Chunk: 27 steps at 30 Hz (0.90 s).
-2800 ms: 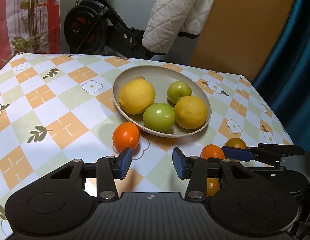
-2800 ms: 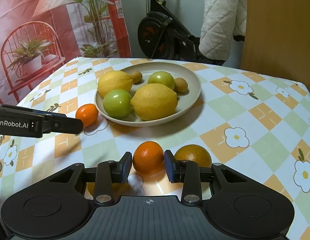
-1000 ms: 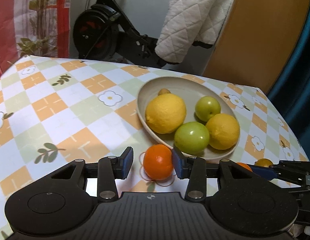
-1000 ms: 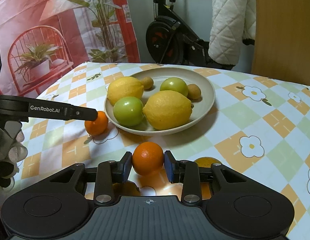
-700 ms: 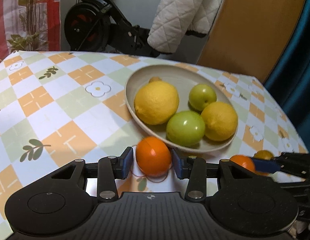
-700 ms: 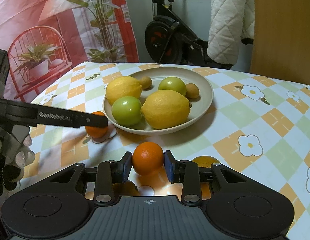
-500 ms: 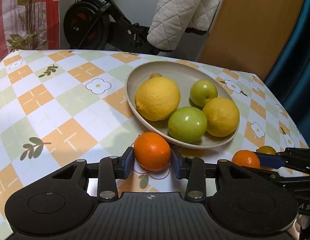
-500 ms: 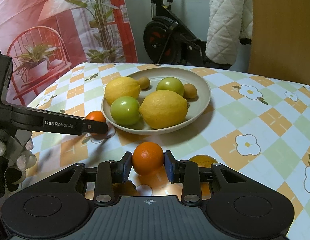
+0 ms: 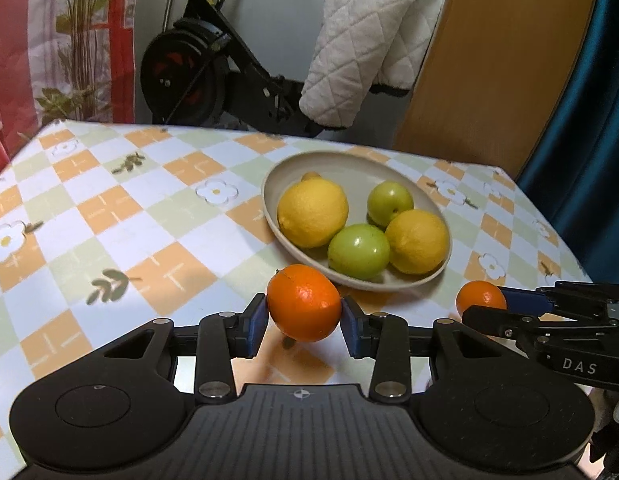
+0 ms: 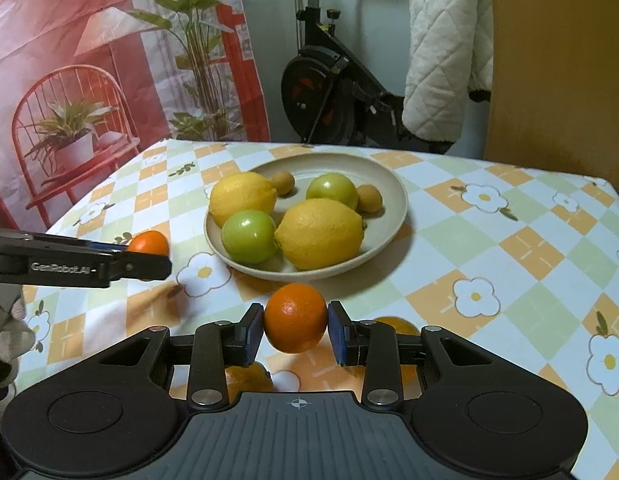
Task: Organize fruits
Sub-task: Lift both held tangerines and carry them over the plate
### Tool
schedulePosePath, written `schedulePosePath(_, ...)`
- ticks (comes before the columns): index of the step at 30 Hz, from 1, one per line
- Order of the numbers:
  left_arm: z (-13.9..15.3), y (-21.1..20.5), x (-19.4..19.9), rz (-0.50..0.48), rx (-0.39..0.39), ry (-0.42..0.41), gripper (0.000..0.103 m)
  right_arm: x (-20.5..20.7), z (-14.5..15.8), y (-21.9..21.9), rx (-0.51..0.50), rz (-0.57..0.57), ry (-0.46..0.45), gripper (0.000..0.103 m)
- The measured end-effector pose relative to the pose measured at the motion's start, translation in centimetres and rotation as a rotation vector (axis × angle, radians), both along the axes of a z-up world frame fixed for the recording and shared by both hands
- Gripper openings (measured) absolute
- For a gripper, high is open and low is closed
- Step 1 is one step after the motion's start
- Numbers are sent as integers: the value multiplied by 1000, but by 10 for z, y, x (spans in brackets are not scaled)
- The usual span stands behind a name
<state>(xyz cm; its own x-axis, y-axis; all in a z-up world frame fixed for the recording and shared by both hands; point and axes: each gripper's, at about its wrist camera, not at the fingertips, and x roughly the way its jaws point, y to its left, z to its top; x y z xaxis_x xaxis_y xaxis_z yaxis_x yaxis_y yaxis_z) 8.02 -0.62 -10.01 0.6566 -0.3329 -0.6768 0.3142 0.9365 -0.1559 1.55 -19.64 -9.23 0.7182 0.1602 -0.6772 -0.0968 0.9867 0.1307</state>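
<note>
Orange fruit in both grippers. Left gripper (image 9: 303, 322) was clamped on an orange (image 9: 303, 302), blue pads (image 9: 256, 322) pressing both sides; shadow on the cloth under it, so it looked lifted off the surface (image 9: 69, 216), just short of the bowl (image 9: 341, 164) rim. Right gripper (image 10: 295, 334) was closed on a second orange (image 10: 295, 317), pads touching both sides, also in front of the bowl's near rim.

Bowl: beige, shallow, sat mid-surface on the checked floral cloth. Inside were two lemons (image 10: 319, 233), two green fruits (image 10: 249, 236) and two small brown fruits (image 10: 369, 199) toward the back. One lemon and one green fruit touched at the front.

Two more yellow-orange fruits lay on the surface under the right gripper: one (image 10: 395, 326) just behind its right finger, one (image 10: 245, 376) partly hidden under its left finger. Couldn't tell what kind.

Each gripper showed in the other's view: right one at the right edge of the left-wrist view, left one at the left edge of the right-wrist view, each with its orange at the tip.

Background: exercise bike (image 9: 197, 68), white quilted cloth (image 9: 361, 40) draped on it, wooden panel (image 9: 489, 60), blue curtain (image 9: 589, 100), red plant-print backdrop (image 10: 89, 60).
</note>
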Motion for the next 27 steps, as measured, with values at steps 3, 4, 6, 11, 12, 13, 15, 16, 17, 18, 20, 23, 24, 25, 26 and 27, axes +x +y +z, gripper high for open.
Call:
schedulePosePath(3,12,2,-1,10,0,-26,41,-2,11,1,-17,4,-29,32)
schedulePosePath(4,17,3,-2,13,-3,-37,41,-2,15,2,-22,5,-38,32)
schedulePosePath(6,26,3,-5,23,6,-69,41,-4,25,1,-32,6,-60,32)
schedulePosePath(11,51,2,-11,42,14,-137,41,-5,49,-4,-56,2,-113,32)
schedulePosePath(12,55,3,-11,46,8,-145,41,-5,55,-5,-59,1,-127,32)
schedulePosePath(13,60,3,-11,50,2,-152,41,-4,60,-7,-63,0,-137,32)
schedulePosePath(15,68,3,-10,54,-8,-166,41,-2,69,-9,-76,2,-158,32)
schedulePosePath(16,72,3,-9,54,-10,-173,41,-1,73,-10,-82,4,-166,32)
schedulePosePath(17,75,1,-9,54,-9,-181,41,0,77,-11,-86,5,-173,32)
schedulePosePath(18,78,-1,-8,52,-8,-189,41,2,81,-13,-89,6,-179,32)
schedulePosePath(20,82,-4,-6,44,-3,-202,41,6,86,-14,-93,10,-188,32)
schedulePosePath(23,87,-11,0,27,6,-216,41,15,93,-15,-105,20,-199,32)
schedulePosePath(24,89,-13,4,22,8,-217,41,18,94,-16,-111,23,-200,32)
schedulePosePath(25,89,-16,8,17,11,-217,41,21,95,-15,-114,25,-201,32)
schedulePosePath(26,89,-17,12,12,13,-216,41,25,97,-16,-116,28,-202,32)
schedulePosePath(27,89,-19,16,7,14,-214,41,30,98,-17,-116,30,-200,32)
